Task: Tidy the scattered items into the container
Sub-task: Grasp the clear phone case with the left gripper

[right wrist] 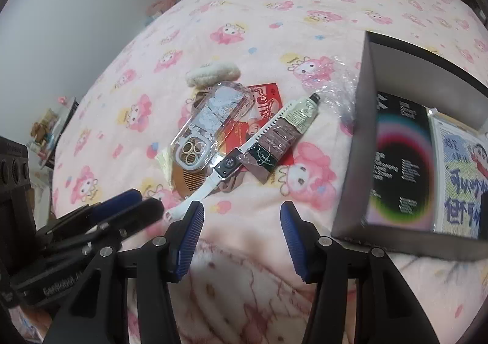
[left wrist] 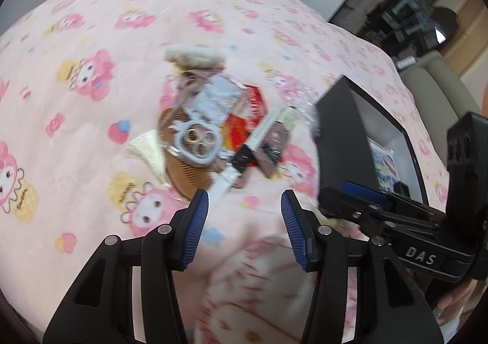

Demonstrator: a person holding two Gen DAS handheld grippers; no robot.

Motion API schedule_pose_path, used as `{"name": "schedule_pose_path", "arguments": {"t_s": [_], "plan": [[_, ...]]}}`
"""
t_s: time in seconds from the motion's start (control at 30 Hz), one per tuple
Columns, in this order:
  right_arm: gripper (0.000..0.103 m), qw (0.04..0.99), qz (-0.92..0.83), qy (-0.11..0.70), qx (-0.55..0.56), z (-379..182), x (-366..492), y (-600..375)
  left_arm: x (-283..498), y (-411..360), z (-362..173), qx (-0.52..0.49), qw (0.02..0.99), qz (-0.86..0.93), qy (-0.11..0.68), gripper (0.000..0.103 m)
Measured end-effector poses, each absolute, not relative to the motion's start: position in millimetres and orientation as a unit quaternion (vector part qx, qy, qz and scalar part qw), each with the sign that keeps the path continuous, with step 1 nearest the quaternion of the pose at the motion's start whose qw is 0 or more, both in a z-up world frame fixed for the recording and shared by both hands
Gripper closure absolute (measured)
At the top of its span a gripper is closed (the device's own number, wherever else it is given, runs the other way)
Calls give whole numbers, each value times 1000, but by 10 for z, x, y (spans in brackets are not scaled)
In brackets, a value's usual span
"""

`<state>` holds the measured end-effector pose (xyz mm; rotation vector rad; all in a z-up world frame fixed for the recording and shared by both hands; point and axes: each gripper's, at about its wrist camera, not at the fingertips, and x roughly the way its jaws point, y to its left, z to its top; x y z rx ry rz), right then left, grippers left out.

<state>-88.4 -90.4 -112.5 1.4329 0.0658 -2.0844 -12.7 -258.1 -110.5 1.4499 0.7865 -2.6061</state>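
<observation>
A pile of small items lies on the pink cartoon-print blanket [right wrist: 152, 69]. It holds a clear phone case [right wrist: 210, 121], a white-strapped watch [right wrist: 227, 165], a brown and green tube [right wrist: 283, 136], a red packet [right wrist: 265, 96], a brown comb [right wrist: 186, 182] and a cream scrunchie [right wrist: 213, 74]. The open box [right wrist: 357, 145] stands just right of the pile, with printed cards inside. My right gripper [right wrist: 242, 206] hovers open and empty, near the watch strap's end. My left gripper [left wrist: 244, 193] is open and empty too, just short of the watch [left wrist: 241, 161] and comb [left wrist: 183, 173].
Crinkled clear plastic wrap [right wrist: 338, 81] lies between the tube and the box. In the left wrist view the box [left wrist: 335, 142] is at the right, with the right gripper [left wrist: 360, 196] in front of it. Shelves and furniture stand beyond the bed.
</observation>
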Motion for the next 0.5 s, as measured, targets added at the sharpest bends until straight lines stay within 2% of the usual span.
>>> {"name": "schedule_pose_path", "arguments": {"t_s": [0.5], "plan": [[55,312,-762,64,564,-1468,-1451,-1458,-516,-3115,-1716,480,38,-806,345,52]]}}
